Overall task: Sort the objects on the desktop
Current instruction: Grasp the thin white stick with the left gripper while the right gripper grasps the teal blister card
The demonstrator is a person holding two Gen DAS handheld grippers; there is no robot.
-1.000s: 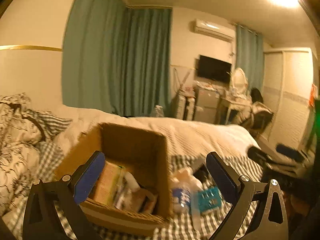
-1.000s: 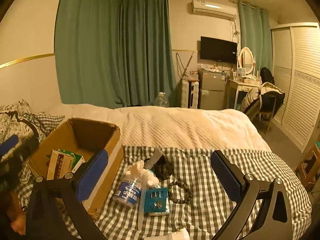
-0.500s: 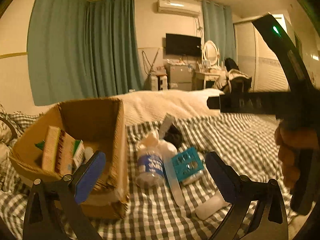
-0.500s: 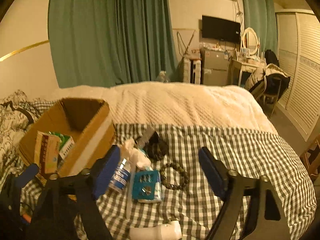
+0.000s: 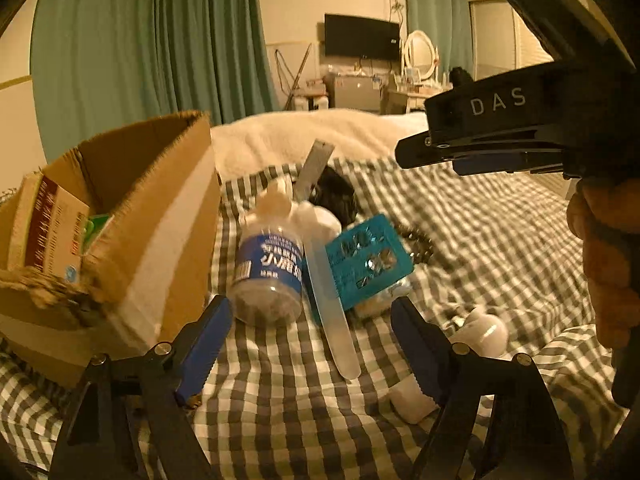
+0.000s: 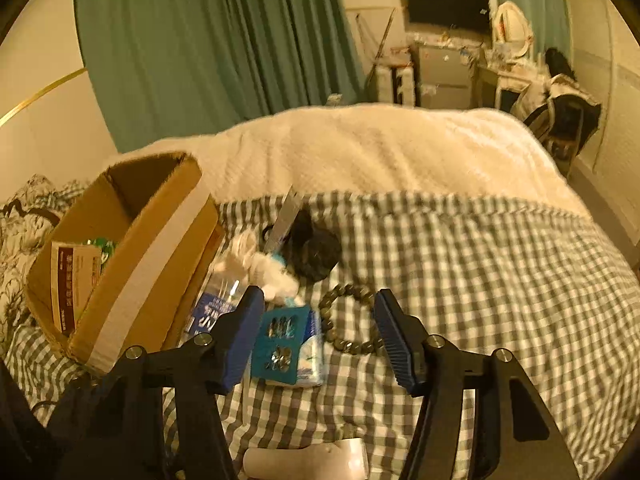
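My left gripper (image 5: 308, 344) and right gripper (image 6: 318, 330) hang spread but closing, pinching nothing, above the bottle (image 5: 268, 276) and blister pack (image 6: 282, 344) on the bed (image 6: 480, 280).

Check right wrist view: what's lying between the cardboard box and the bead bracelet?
Right wrist view: the blue-labelled bottle against the cardboard box, then the teal blister card beside the bead bracelet.

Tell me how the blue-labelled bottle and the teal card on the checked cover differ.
The blue-labelled bottle is a rounded clear container with a printed band; the teal card is a thin flat sheet with cut-out windows. The bottle lies on its side right beside the cardboard box; the card sits farther from it, propped at a tilt on other items. Both rest loose on the checked cover, outside the box, with a pale strip between them.
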